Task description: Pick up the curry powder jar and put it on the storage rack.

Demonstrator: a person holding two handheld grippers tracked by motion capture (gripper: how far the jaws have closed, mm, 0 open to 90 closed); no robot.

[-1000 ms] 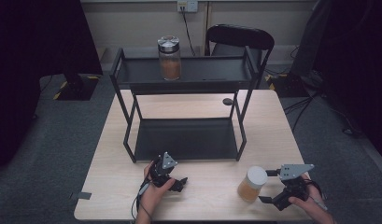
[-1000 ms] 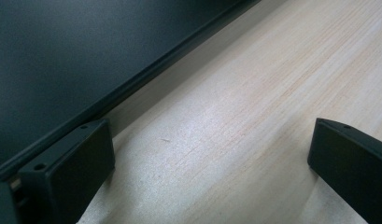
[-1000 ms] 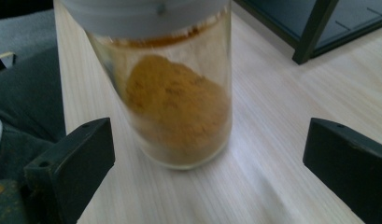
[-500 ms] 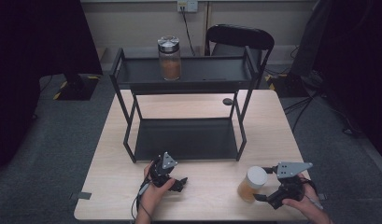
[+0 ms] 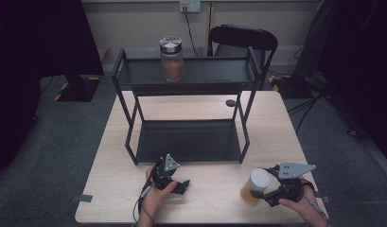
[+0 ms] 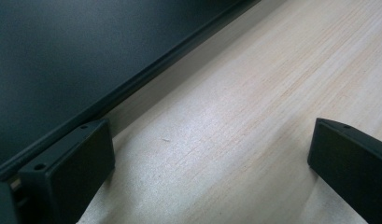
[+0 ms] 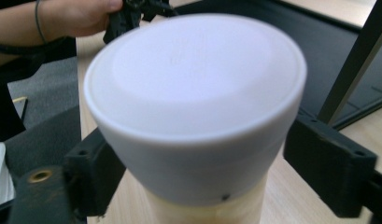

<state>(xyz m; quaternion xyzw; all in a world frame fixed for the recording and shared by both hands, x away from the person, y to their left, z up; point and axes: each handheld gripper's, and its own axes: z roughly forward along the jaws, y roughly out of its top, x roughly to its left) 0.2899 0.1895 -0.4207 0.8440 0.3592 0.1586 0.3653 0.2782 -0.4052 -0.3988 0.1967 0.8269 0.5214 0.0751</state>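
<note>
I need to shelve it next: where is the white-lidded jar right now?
In the high view the white-lidded jar of tan contents stands on the pale wooden table near its front right corner, between the jaws of the right hand-held gripper.

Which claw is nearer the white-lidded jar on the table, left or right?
Right. The right claw has the white-lidded jar between its jaws, which have just been closing on it. The left claw rests on the table well off to the jar's left, by the black rack.
</note>
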